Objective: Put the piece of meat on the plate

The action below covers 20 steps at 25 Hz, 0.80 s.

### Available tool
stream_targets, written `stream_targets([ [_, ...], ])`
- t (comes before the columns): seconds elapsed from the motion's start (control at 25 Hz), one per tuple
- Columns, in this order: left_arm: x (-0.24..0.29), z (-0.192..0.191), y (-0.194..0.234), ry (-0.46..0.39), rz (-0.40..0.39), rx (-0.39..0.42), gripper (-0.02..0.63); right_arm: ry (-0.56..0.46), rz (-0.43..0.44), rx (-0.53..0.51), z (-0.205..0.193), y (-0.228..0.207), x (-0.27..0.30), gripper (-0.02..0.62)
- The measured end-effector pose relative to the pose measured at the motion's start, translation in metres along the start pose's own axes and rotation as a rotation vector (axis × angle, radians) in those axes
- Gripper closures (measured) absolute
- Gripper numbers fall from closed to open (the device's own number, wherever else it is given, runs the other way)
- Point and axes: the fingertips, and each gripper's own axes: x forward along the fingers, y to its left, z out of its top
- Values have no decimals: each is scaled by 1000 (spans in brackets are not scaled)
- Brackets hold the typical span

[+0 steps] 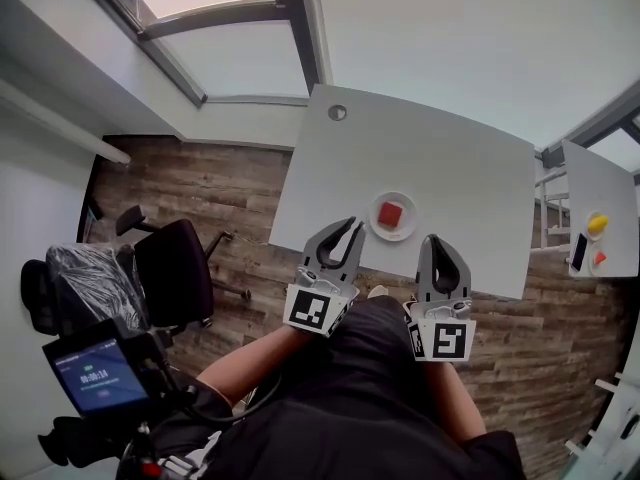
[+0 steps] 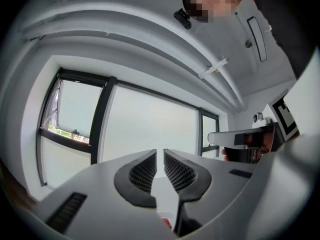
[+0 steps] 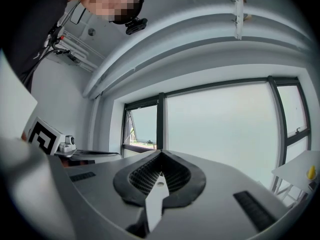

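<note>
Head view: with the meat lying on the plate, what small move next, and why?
Probably hold both grippers back; I would not reach in. The piece of meat already lies on the plate, the left gripper is empty with jaws slightly apart, the right gripper is shut and empty, and both sit at the near edge of the table.

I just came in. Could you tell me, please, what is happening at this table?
A person holds a two-jaw gripper in each hand near the front edge of a white table. The red piece of meat already lies on the small white plate, and neither gripper touches it. The left gripper has its jaws slightly apart with nothing between them. The right gripper is closed and empty. The task looks finished.
</note>
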Motion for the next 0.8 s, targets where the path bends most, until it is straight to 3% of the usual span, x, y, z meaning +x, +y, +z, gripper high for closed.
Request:
stream_targets([
  [0.08,-3,-1,2,2,10,16,600,5,4,3,-4,2,0,591],
  [0.48,-15,-8,12,23,37,11,601,21,48,-28,-16,25,10,591],
  [0.8,-17,-8,1,13,5,1,601,24,41,-40,-16,32,0,591],
])
